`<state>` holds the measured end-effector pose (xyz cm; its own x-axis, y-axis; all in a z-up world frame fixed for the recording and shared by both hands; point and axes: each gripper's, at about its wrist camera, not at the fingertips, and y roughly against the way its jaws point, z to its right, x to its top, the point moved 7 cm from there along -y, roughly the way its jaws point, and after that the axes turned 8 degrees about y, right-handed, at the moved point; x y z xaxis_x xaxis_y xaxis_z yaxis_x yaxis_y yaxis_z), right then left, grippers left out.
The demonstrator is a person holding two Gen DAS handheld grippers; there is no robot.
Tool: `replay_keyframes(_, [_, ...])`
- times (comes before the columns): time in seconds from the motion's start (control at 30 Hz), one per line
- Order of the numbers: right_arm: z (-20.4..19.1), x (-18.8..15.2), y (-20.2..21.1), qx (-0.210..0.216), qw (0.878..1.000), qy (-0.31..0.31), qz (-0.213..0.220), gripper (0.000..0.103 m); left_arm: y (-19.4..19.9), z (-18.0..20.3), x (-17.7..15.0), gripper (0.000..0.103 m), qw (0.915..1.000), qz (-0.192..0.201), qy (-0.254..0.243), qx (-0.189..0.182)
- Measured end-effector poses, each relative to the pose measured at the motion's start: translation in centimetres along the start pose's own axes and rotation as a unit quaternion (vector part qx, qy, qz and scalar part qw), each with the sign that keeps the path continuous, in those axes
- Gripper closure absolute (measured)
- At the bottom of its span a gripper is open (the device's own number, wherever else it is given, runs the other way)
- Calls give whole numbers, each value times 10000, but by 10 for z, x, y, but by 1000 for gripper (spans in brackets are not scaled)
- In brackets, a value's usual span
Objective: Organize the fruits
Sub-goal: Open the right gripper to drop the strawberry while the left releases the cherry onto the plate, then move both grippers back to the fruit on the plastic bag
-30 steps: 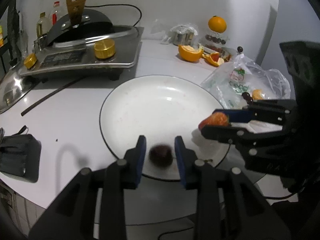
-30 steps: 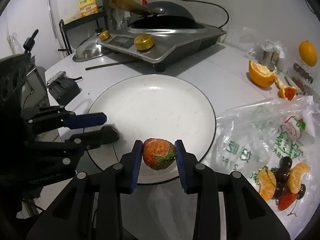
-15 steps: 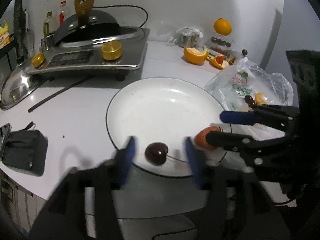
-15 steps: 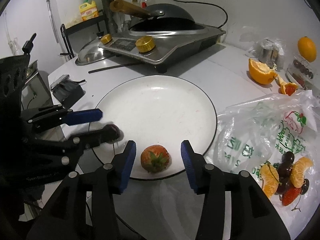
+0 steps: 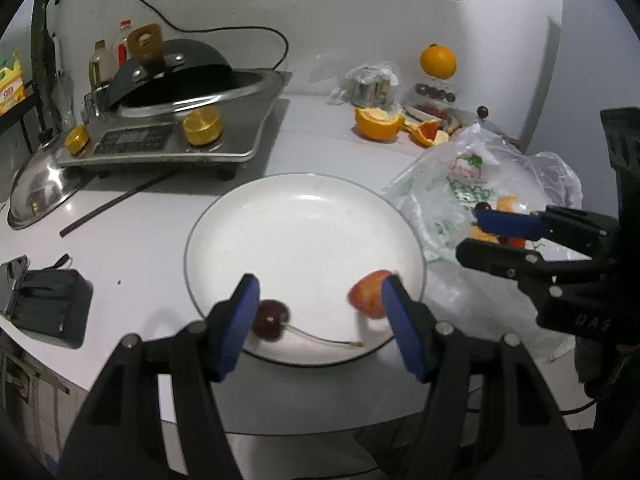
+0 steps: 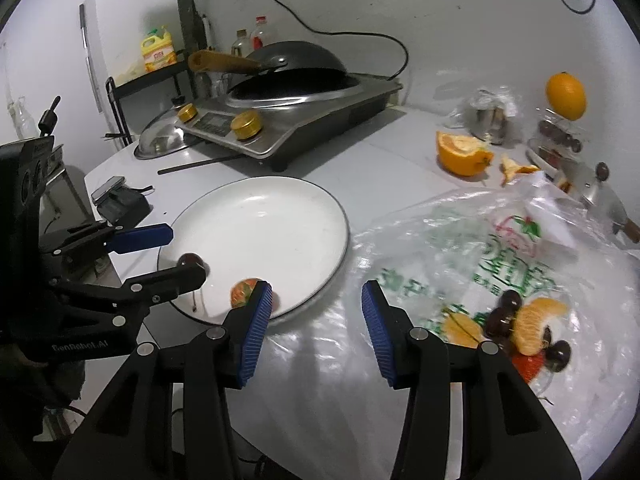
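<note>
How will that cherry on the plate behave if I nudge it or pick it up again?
The cherry looks round and glossy, so a nudge would probably roll it across the smooth plate. Its long stem trails free and may drag or pivot it. It is likely light and soft: grip gently, since the pads could slip on its skin.
</note>
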<state>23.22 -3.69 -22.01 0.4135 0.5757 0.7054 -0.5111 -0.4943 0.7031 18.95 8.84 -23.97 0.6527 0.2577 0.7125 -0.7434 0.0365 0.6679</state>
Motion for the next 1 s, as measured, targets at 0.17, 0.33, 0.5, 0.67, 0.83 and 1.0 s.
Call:
replay_keyframes(0.17, [12, -9, 14, -90, 9999, -64, 52, 54, 2, 19, -1, 38, 9999, -5, -119, -26])
replay_keyframes(0.33, [25, -19, 27, -175, 9996, -175, 119, 54, 2, 37, -2, 38, 9996, -17, -267, -48])
replay_keyframes(0.5, [34, -29, 37, -223, 9994, -242, 135, 54, 2, 54, -5, 38, 9992, -55, -377, -110])
replay_keyframes(0.67, [49, -41, 47, -272, 9987, -371, 200, 54, 2, 69, -6, 38, 9988, -73, -448, -161])
replay_keyframes(0.83, [61, -47, 55, -329, 9981, -462, 259, 54, -1, 88, -6, 38, 9981, -118, -576, -196])
replay_keyframes(1.0, [81, -58, 61, -385, 9970, -601, 283, 54, -5, 105, -2, 38, 9971, -118, -722, -207])
